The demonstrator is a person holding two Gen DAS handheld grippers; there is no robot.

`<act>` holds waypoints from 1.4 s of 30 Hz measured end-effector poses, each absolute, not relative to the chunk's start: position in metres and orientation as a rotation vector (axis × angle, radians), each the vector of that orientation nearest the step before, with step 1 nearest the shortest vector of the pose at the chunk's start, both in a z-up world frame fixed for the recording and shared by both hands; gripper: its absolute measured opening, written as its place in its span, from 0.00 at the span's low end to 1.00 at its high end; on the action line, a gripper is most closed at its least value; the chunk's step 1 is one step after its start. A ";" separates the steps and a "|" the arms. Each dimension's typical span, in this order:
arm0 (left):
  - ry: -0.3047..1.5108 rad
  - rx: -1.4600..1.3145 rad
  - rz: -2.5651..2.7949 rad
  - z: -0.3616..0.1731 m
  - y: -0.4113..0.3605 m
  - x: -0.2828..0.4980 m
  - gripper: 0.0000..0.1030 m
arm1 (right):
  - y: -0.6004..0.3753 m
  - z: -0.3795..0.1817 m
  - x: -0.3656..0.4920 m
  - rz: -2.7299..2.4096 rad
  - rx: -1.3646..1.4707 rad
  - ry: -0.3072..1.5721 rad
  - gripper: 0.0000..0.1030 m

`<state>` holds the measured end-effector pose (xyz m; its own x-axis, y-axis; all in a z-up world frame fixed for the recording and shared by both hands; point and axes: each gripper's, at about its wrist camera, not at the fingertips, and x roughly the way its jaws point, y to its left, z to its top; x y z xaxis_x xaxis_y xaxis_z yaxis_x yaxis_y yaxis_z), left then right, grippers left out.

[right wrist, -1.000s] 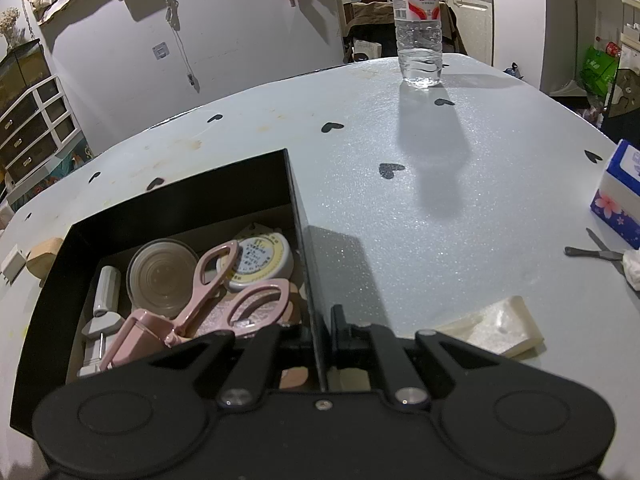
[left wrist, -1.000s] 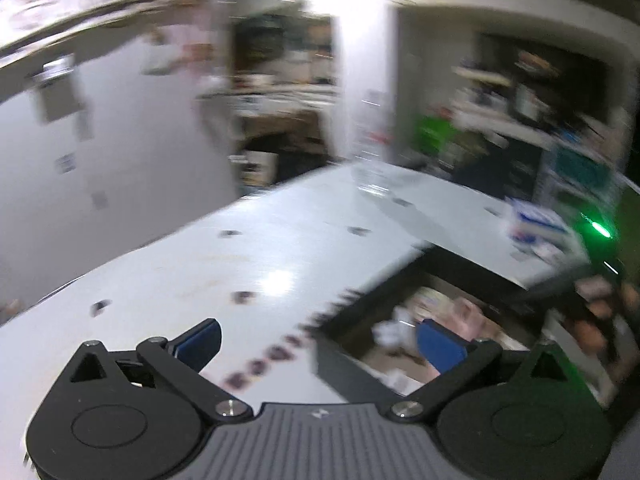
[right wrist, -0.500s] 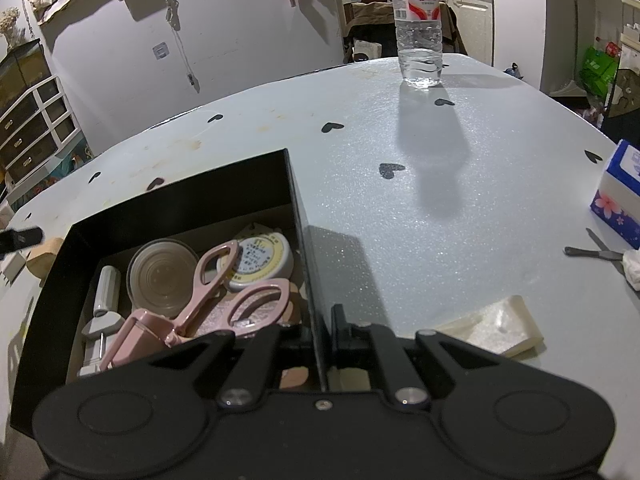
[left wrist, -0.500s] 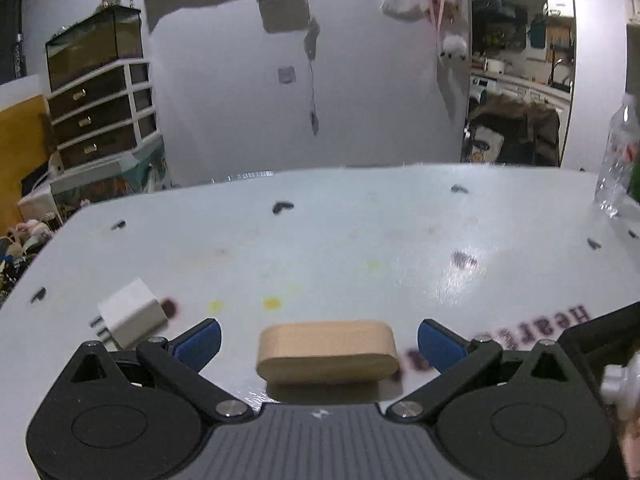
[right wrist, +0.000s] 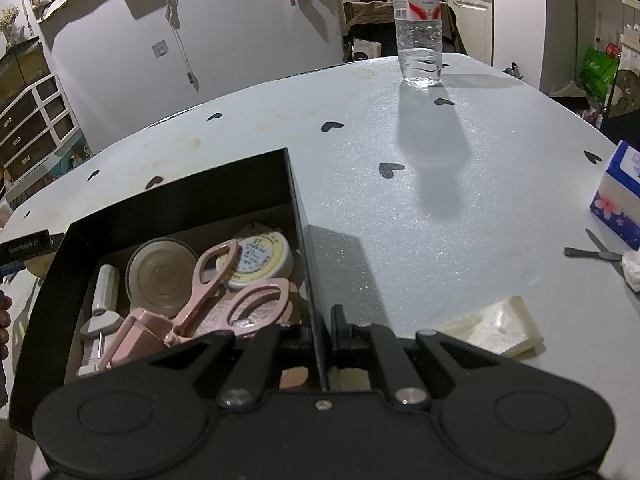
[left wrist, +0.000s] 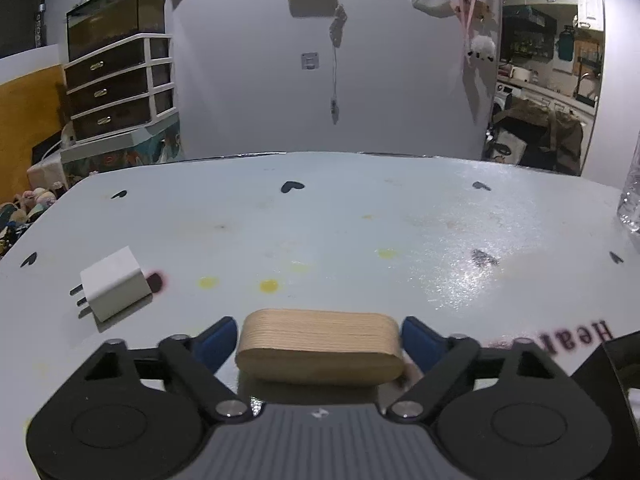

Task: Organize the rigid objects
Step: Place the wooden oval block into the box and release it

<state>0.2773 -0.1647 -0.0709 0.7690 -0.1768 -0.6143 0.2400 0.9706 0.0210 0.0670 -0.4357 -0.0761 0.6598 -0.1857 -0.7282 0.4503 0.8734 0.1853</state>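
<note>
Wooden block (left wrist: 320, 346) low centre, between spread left fingers (left wrist: 214, 340), contact unclear. Right fingers (right wrist: 338, 326) pinched on black box (right wrist: 296, 196) wall.

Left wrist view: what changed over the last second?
The left tool swung from over the black box to the wooden block, which now sits between its open fingers, not clamped. The right tool stayed shut on the box wall; the box contents and the bottle did not move.

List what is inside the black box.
Inside the black box: pink scissors, a clear round lid, a yellow-rimmed tin, a white tube. The right gripper hides the near end.
</note>
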 end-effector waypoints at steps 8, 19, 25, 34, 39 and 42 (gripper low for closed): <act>0.657 -0.032 -0.281 -0.043 -0.150 0.255 0.85 | -0.436 -0.076 0.068 -0.369 0.368 0.772 0.07; 0.978 -0.170 -0.620 0.022 -0.185 0.207 0.85 | -0.438 -0.076 0.071 -0.365 0.371 0.787 0.06; 1.156 -0.108 -0.651 0.026 -0.223 0.177 0.85 | -0.438 -0.076 0.071 -0.363 0.374 0.787 0.06; 1.269 -0.138 -0.568 0.007 -0.245 0.158 0.85 | -0.439 -0.076 0.069 -0.353 0.375 0.781 0.06; 1.260 -0.109 -0.509 0.004 -0.249 0.159 0.85 | -0.440 -0.076 0.067 -0.348 0.380 0.775 0.06; 1.265 -0.079 -0.491 0.004 -0.251 0.159 0.85 | -0.440 -0.076 0.067 -0.346 0.381 0.773 0.07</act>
